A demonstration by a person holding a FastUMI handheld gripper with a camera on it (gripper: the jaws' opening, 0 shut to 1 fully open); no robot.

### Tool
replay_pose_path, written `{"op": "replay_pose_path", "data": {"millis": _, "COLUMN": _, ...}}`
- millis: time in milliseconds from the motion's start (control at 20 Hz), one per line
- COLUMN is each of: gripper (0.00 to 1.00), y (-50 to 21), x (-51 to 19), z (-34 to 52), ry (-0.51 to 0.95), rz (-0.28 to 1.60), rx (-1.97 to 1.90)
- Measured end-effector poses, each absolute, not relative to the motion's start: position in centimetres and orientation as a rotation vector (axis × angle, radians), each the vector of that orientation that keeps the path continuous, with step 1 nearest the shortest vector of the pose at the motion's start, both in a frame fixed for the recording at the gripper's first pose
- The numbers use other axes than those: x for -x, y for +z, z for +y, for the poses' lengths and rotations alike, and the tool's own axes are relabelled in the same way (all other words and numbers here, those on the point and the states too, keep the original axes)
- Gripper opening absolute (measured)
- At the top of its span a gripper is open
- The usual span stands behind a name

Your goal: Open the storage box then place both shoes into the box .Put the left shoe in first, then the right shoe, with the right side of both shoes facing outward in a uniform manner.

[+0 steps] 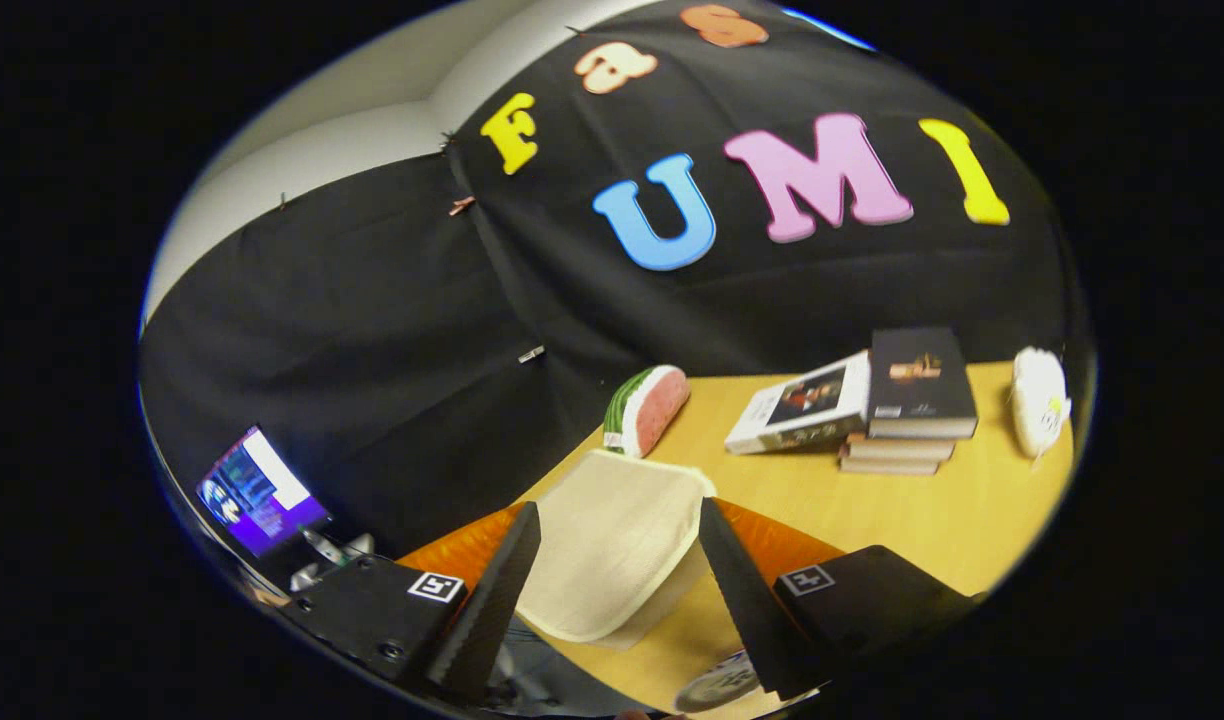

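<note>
Fingers [620,590] spread, gripping nothing. Between them a cream cloth panel [612,540], perhaps the storage box's lid, lies on the tabletop [972,500]; no shoe placed, so the task seems barely started.

Dim booth, even overhead light, soft glare on table [972,520], strong fisheye bending at edges, lower-left screen [262,495] blurred
</note>
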State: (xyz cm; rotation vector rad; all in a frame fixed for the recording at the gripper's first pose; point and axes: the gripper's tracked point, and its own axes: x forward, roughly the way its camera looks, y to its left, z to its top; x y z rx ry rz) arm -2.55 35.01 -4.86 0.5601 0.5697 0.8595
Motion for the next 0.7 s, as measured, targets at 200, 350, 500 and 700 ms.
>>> {"op": "replay_pose_path", "data": {"millis": 200, "gripper": 0.98, "y": -10.4, "x": 2.5, "z": 38.7, "ry": 0.87, "rz": 0.82, "rx": -0.807}}
{"op": "replay_pose_path", "data": {"millis": 350, "gripper": 0.98, "y": -14.6, "x": 2.8, "z": 40.0, "ry": 0.841, "rz": 0.959, "rx": -0.925}}
{"op": "replay_pose_path", "data": {"millis": 500, "gripper": 0.98, "y": -17.8, "x": 3.2, "z": 41.3, "ry": 0.82, "rz": 1.063, "rx": -0.999}}
{"op": "replay_pose_path", "data": {"millis": 700, "gripper": 0.95, "y": -17.7, "x": 3.9, "z": 43.1, "ry": 0.847, "rz": 1.126, "rx": -1.151}}
